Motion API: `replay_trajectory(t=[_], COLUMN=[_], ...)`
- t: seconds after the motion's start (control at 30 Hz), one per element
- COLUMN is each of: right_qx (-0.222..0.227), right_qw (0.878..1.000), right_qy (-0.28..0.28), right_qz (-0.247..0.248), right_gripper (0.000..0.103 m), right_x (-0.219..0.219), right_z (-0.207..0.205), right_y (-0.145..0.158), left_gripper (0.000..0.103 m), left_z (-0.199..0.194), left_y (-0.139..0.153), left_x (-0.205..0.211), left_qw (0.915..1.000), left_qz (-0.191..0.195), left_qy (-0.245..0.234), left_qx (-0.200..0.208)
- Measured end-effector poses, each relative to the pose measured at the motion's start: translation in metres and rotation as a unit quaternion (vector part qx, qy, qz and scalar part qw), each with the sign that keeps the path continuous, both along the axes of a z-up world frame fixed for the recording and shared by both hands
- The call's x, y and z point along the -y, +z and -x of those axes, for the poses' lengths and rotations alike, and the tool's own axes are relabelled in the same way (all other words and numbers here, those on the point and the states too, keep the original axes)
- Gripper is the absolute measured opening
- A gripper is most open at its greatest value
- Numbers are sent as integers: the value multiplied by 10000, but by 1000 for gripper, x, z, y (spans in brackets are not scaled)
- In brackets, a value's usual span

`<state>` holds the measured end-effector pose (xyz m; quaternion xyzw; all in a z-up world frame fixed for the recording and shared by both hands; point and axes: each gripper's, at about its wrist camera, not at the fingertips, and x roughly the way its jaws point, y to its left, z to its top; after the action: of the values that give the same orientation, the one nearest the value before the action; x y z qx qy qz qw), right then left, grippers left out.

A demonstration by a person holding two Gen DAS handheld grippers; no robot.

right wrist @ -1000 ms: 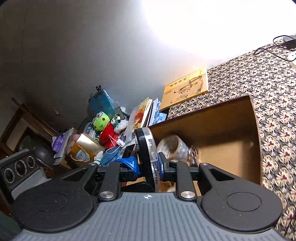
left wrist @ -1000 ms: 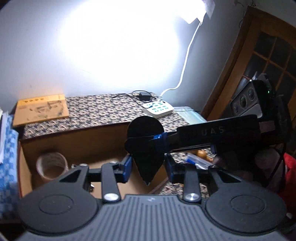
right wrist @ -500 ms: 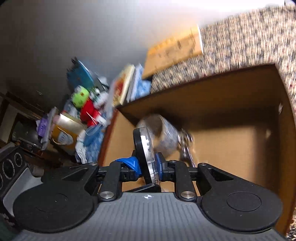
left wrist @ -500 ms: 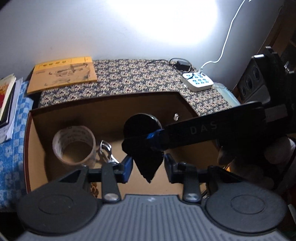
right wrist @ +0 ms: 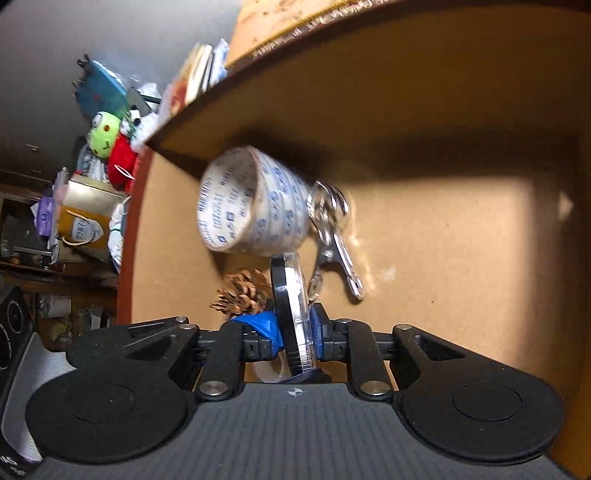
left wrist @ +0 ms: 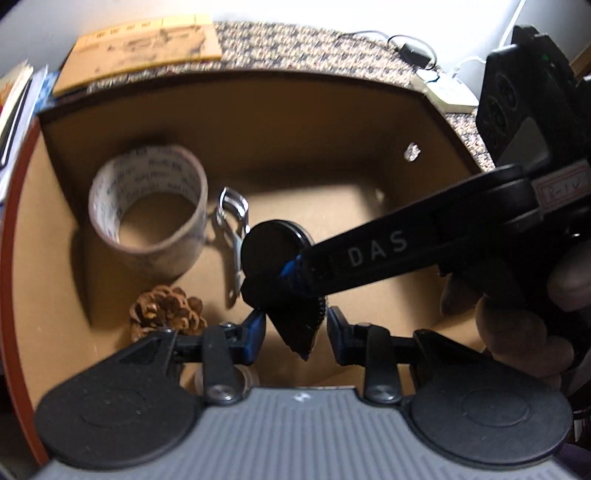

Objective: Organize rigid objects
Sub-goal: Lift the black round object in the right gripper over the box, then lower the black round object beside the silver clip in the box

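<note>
Here the right gripper point(right wrist: 295, 332) clamps a round black disc point(right wrist: 290, 314) on edge above the box point(left wrist: 258, 110) floor, beside the tape roll point(left wrist: 147, 225); the left gripper point(left wrist: 295, 328) gapes empty. Next, I judge: lower and release.

Pale wall point(left wrist: 277, 9); patterned tabletop cloth point(left wrist: 314, 48); dark wooden shelf point(right wrist: 22, 266) of clutter

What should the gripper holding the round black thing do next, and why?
Probably lower it a little, then let go. The right hand-held gripper grips the round case on edge, over the box, just in front of the tape roll and pine cone. Bare floor lies to the right.
</note>
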<state>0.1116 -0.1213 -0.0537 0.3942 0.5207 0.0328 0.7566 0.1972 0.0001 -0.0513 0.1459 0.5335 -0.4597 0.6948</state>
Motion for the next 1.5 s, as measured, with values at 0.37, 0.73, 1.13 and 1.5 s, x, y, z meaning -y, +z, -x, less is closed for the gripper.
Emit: replay_trajectory(t=[0.37, 0.73, 1.13, 1.5], right_qx=[-82, 569, 993, 1001], right_qw=[9999, 9979, 9894, 9850], right_qy=[42, 60, -137, -365], right_qz=[108, 308, 1053, 1359], right_gripper=[0, 0, 0, 0], right_x=[1, -1, -11, -12], right_z=[-1, 7, 12, 17], right_y=[-5, 5, 16, 15], left_gripper=[34, 42, 57, 58], left_z=[-5, 2, 15, 19], left_y=[-16, -20, -20, -15], left_x=[0, 2, 2, -7], left_qw=[9982, 9952, 9931, 9922], left_qz=[-407, -603, -543, -460], left_qy=[351, 481, 490, 511], left_qx=[249, 607, 920, 1039])
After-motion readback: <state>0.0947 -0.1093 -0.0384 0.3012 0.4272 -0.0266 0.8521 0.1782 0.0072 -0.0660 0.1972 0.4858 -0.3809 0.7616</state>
